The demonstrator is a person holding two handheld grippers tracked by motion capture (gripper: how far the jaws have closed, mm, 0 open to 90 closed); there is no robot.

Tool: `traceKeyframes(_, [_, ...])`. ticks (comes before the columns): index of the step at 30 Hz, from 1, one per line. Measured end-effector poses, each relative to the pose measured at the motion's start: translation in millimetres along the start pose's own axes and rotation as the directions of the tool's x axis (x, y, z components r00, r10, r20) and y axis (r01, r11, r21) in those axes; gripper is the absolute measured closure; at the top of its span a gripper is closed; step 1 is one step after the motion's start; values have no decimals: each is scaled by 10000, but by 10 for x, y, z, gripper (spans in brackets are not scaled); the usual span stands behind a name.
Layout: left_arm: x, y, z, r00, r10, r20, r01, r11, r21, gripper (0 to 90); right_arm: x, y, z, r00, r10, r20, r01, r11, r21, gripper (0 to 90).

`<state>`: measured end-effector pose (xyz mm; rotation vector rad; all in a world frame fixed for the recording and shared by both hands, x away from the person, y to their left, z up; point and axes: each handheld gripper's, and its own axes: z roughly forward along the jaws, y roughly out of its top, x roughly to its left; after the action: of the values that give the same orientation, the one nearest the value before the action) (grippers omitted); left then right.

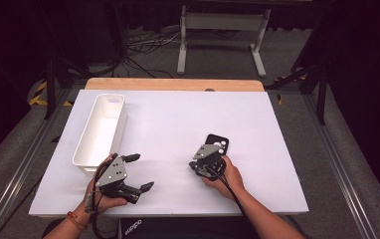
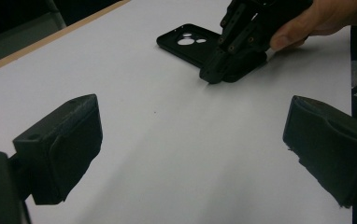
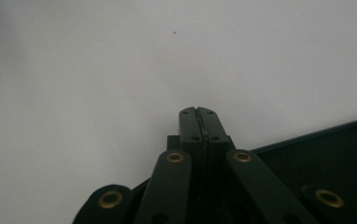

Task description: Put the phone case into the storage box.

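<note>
We are nudging the black phone case (image 1: 216, 145) across the tabletop (image 1: 168, 129) with our closed, empty right hand-held gripper (image 1: 199, 166); next it needs opening to grasp the case's edge.

My left gripper (image 1: 142, 172) sits near the table's front-left corner, its jaws wide apart with nothing between them, pointing right across the table. My left hand (image 1: 98, 196) wraps its body from behind. My right gripper (image 1: 198, 162) is near the front edge, tips pressed together, tilted down; my right hand (image 1: 228, 174) grips it from behind
</note>
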<state>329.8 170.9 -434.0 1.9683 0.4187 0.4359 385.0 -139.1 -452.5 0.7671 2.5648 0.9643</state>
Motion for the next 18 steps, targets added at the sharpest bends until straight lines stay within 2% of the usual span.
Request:
traceKeyframes(6, [-4,0,7,10000,-45,-35,45,10000,23,55,26,-129,-115,9998,110,-181,-111,9999,-64,900])
traceKeyframes(18, [4,-9,8,10000,-62,-62,62,10000,-8,55,28,-222,-203,9995,139,-274,-140,9999,-42,900])
